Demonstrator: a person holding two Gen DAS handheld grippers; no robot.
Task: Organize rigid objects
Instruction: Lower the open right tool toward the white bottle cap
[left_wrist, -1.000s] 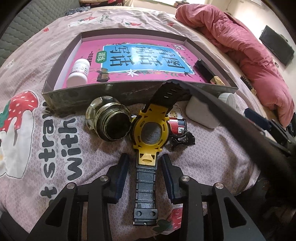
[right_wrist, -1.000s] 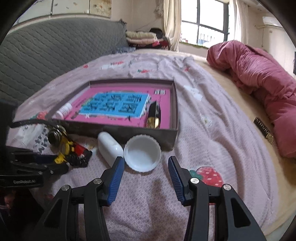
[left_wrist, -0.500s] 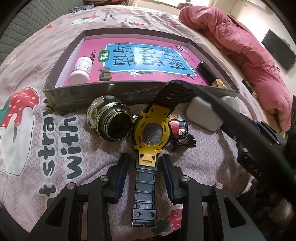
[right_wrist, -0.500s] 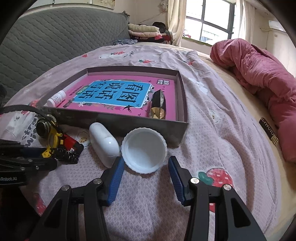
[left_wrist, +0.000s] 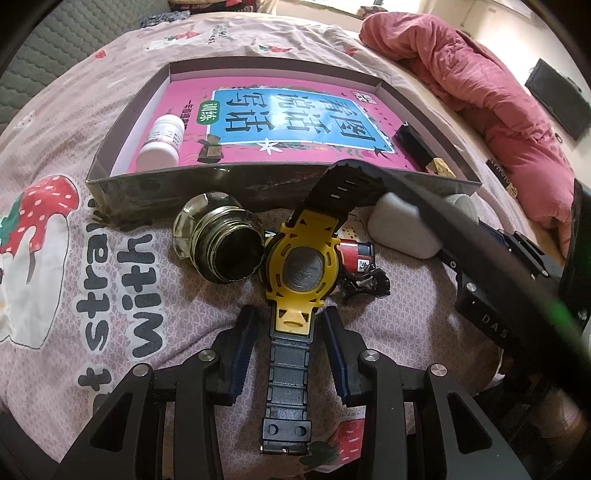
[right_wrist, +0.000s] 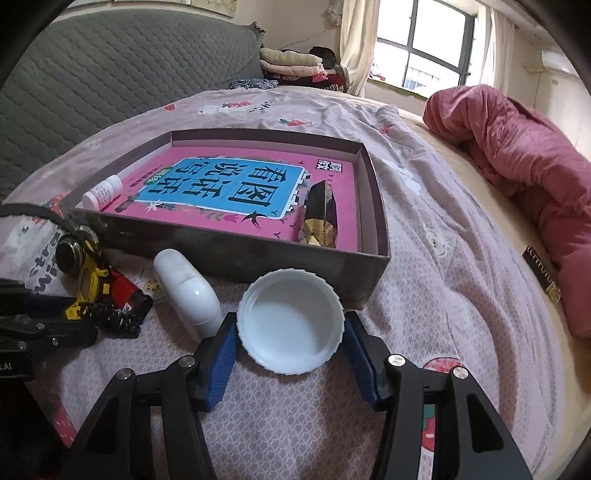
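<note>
A yellow and black watch (left_wrist: 301, 271) lies face down on the bedspread, its near strap between the open fingers of my left gripper (left_wrist: 290, 354), which do not touch it. A white cap (right_wrist: 291, 323) lies mouth up between the open fingers of my right gripper (right_wrist: 290, 360). A glass jar (left_wrist: 218, 242), a red battery (left_wrist: 356, 253), a black clip (left_wrist: 365, 286) and a white case (right_wrist: 186, 291) lie beside them. A dark shallow box (right_wrist: 373, 221) behind holds a pink book (right_wrist: 236, 188), a white pill bottle (left_wrist: 162, 142) and a black and gold item (right_wrist: 321, 214).
A pink quilt (right_wrist: 524, 173) is bunched at the right of the bed. A dark strip (right_wrist: 541, 273) lies near it. A grey padded headboard (right_wrist: 110, 81) stands at the back left. My right gripper's body (left_wrist: 509, 280) shows in the left wrist view.
My right gripper has moved forward so that the white cap now sits between its fingers. My left gripper has stayed around the watch strap, with the view shifting slightly.
</note>
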